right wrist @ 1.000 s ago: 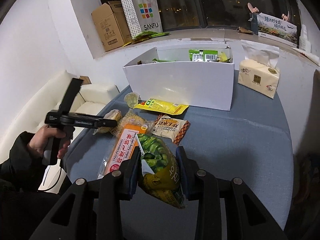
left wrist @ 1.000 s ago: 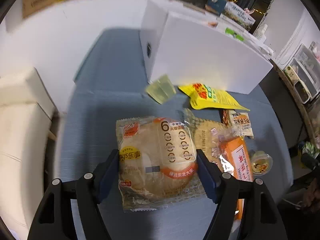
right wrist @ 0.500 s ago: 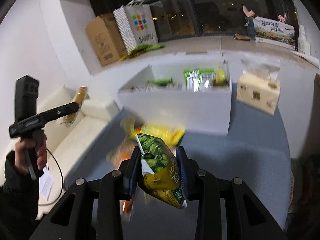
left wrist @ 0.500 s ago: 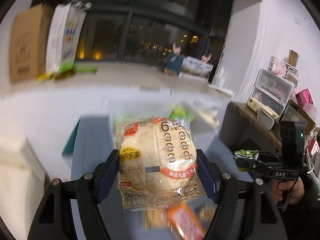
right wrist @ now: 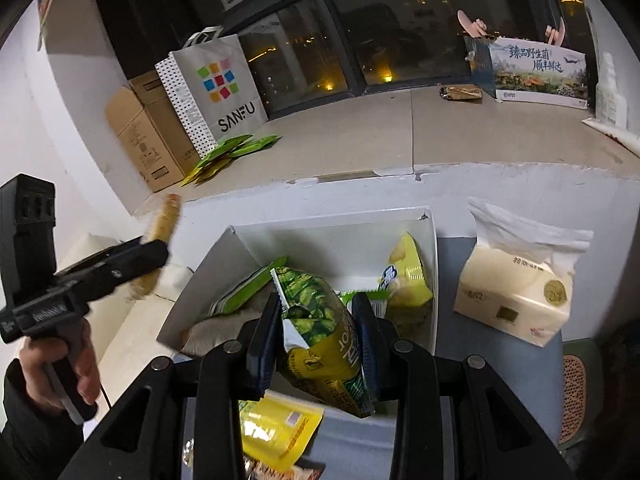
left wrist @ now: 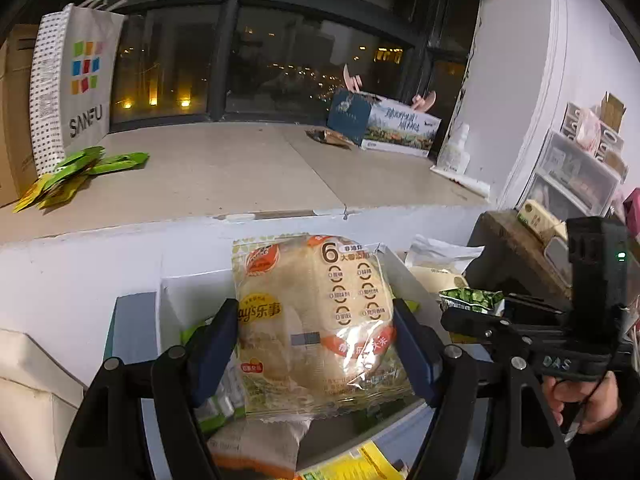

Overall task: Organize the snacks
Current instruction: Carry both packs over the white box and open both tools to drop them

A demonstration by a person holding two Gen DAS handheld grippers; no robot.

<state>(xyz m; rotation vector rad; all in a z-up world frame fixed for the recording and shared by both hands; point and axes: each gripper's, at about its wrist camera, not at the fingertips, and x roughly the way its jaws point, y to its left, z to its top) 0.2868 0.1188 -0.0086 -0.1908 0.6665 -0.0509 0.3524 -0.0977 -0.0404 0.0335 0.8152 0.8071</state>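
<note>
My left gripper is shut on a clear Lay's rice-cracker pack and holds it up over the near left end of the white box. My right gripper is shut on a green-and-yellow pea snack bag, held over the box's near edge. The box holds several green and yellow packs. The right gripper with its bag shows at right in the left wrist view. The left gripper with its pack shows at left in the right wrist view.
A yellow snack bag lies on the blue table in front of the box. A tissue pack stands right of the box. Behind is a window ledge with a SANFU bag, cardboard boxes and green packets. A white sofa is at left.
Both grippers have risen from the table and moved forward with their snacks, from over the loose snacks to over the white box. Grips are unchanged.
</note>
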